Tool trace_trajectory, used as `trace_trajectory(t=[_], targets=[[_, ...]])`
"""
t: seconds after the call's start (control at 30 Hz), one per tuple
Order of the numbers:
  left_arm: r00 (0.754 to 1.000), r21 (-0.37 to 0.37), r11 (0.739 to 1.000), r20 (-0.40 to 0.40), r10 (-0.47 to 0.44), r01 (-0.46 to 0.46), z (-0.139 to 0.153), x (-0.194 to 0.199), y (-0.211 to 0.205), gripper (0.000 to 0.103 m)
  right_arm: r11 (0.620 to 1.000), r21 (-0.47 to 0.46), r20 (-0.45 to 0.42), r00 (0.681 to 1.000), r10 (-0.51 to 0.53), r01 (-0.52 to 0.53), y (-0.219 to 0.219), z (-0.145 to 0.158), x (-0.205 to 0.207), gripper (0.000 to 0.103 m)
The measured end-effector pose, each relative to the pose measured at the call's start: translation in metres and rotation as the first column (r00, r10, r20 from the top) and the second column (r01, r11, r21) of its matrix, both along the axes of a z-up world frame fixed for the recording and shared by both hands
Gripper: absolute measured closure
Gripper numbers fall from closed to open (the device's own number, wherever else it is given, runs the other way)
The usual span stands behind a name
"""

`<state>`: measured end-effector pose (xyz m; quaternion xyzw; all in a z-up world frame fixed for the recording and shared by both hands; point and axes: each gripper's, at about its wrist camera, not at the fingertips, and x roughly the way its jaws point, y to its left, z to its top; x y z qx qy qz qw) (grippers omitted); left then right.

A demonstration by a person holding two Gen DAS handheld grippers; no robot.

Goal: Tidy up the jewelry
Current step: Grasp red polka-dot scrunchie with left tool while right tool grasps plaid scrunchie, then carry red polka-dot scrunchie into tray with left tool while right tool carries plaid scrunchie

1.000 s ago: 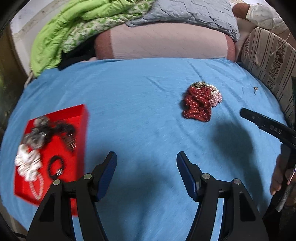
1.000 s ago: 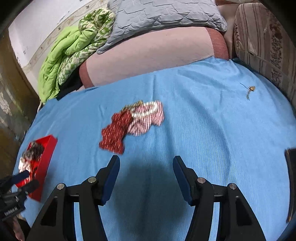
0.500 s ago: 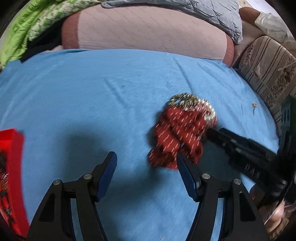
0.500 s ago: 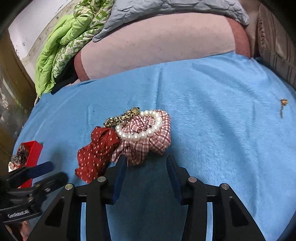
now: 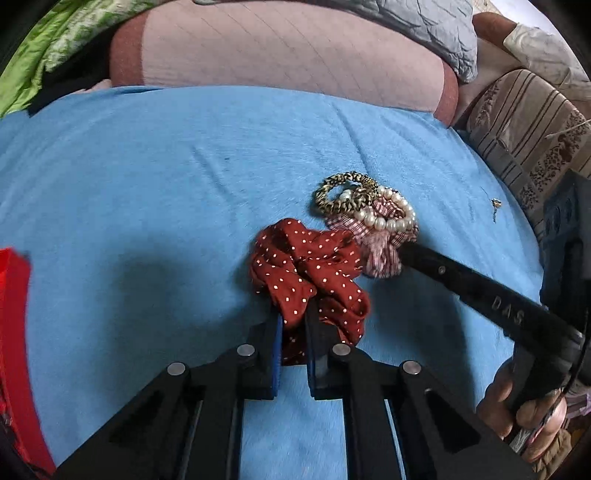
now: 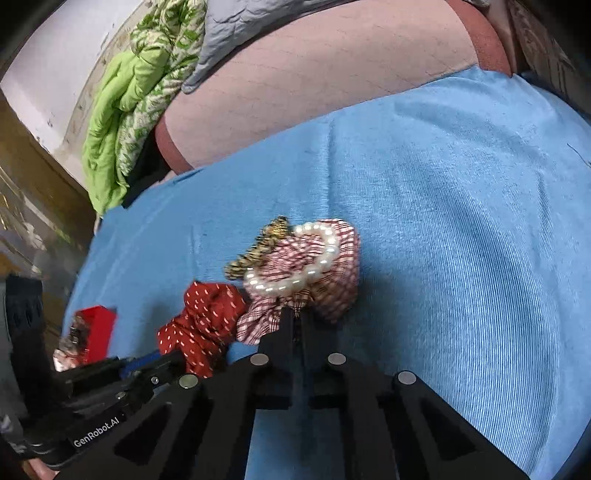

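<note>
A small pile of hair pieces lies on the blue bedspread (image 5: 147, 184). My left gripper (image 5: 293, 325) is shut on the near edge of the red polka-dot scrunchie (image 5: 306, 266). My right gripper (image 6: 297, 325) is shut on the near edge of the pink checked scrunchie (image 6: 332, 280), which also shows in the left wrist view (image 5: 376, 243). A pearl bracelet (image 6: 295, 280) rests on the checked scrunchie, and a leopard-print hair tie (image 5: 340, 192) lies just behind. The red tray (image 6: 94, 328) with other pieces sits at the left (image 5: 14, 332).
A pink bolster (image 5: 277, 55) with a grey quilted pillow (image 5: 424, 33) borders the far side. Green bedding (image 6: 122, 122) is piled at the back left. A striped cushion (image 5: 532, 133) lies to the right, and a tiny earring (image 5: 495, 205) sits on the spread.
Both grippers moved forward to the pile and closed: the left on the red scrunchie, the right on the checked one. The tray slid to the left edge of view.
</note>
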<state>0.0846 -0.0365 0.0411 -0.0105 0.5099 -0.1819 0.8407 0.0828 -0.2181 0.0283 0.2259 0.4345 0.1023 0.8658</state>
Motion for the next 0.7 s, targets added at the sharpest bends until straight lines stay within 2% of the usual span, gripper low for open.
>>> trace_trajectory(t=[0.3,0.5,0.7], targets=[[0.998,-0.020,0.998,0.032,0.061,-0.060,0.029,-0.062,0.062,0.093,0.997,-0.049,0.045,0.998,0.054,-0.052,0.032,0.032,-0.058,0.099],[0.993,-0.017,0.997,0.094,0.071,-0.070,0.048,-0.106,0.084,0.093,0.997,-0.048,0.123,0.990,0.068,-0.062,0.043,0.058,-0.125,0.099],[0.986,-0.003,0.998,0.155,0.056,-0.056,0.061,-0.149,0.098,0.093,0.997,-0.017,0.129,0.989,0.071,-0.069,0.053,0.054,-0.177,0.099]])
